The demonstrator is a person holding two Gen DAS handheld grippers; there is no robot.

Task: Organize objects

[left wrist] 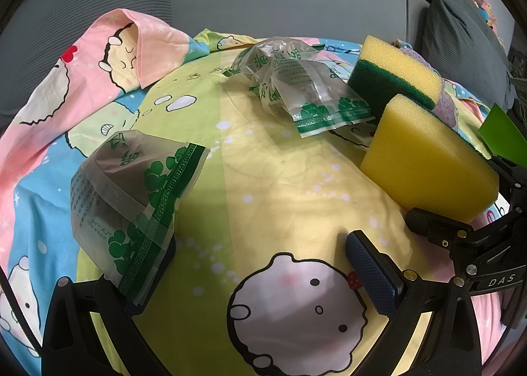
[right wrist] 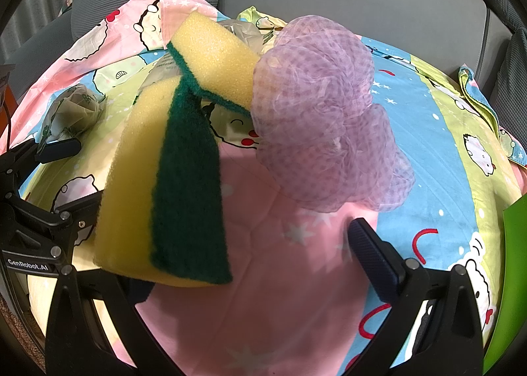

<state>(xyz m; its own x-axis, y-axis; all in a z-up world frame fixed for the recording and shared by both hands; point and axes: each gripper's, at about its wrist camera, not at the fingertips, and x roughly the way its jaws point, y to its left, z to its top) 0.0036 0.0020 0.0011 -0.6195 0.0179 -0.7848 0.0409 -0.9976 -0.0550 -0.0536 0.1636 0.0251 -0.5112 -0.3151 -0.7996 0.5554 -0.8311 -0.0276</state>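
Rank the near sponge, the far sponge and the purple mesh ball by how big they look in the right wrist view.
1. Purple mesh ball and near sponge: about alike, and the sponge sits close to the camera, so unranked.
2. Far sponge: smallest, partly hidden behind the ball.

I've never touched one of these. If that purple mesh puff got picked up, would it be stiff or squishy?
The purple mesh puff would probably be squishy: it is bunched, gathered netting with loose frills. It likely weighs little for its bulk, since light shows through the mesh. It might snag or pull out of shape rather than slip, and its rounded form could roll a little on the bedsheet.
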